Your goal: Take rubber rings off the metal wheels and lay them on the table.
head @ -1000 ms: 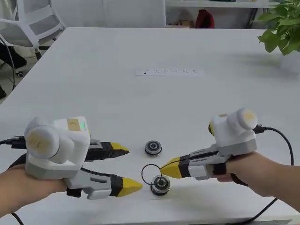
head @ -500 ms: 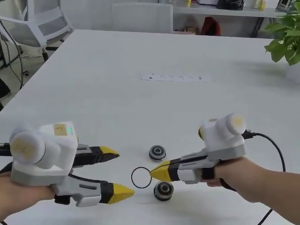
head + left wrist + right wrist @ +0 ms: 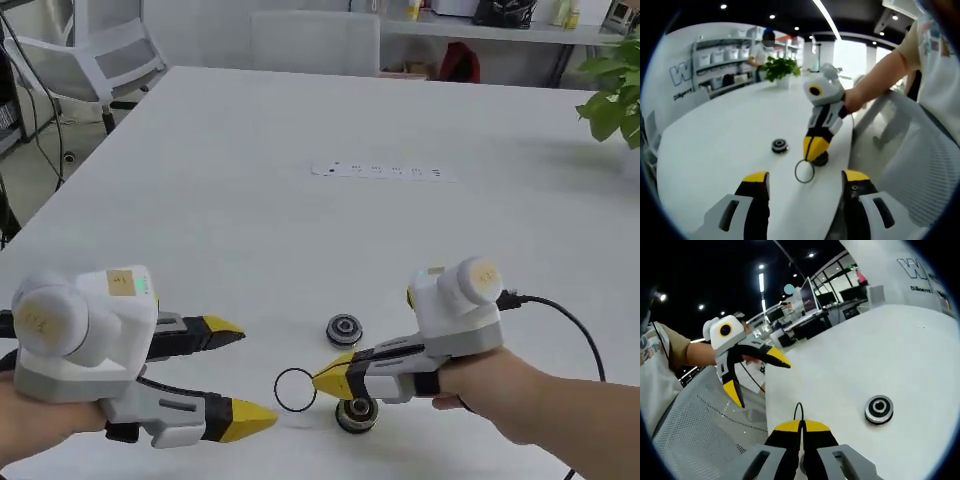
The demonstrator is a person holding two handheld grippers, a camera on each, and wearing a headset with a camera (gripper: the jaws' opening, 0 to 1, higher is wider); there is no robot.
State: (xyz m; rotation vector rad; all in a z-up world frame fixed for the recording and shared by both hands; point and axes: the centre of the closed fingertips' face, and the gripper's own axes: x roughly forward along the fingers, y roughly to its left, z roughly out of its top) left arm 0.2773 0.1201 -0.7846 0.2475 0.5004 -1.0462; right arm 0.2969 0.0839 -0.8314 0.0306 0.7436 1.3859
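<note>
Holding ring (image 3: 295, 390) pinched at tips of closed right gripper (image 3: 322, 380), off near wheel (image 3: 356, 413), just left of it, low over table (image 3: 300, 230). Noting left gripper (image 3: 250, 375) wide open, empty, facing ring's free side.

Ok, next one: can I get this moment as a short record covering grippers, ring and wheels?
left gripper: open, holding nothing
right gripper: shut on rubber ring, pinching its edge
ring: off both wheels, sticking out from the tips toward the left gripper
near wheel: on table, just under right gripper
far wheel: on table, apart, untouched
</note>
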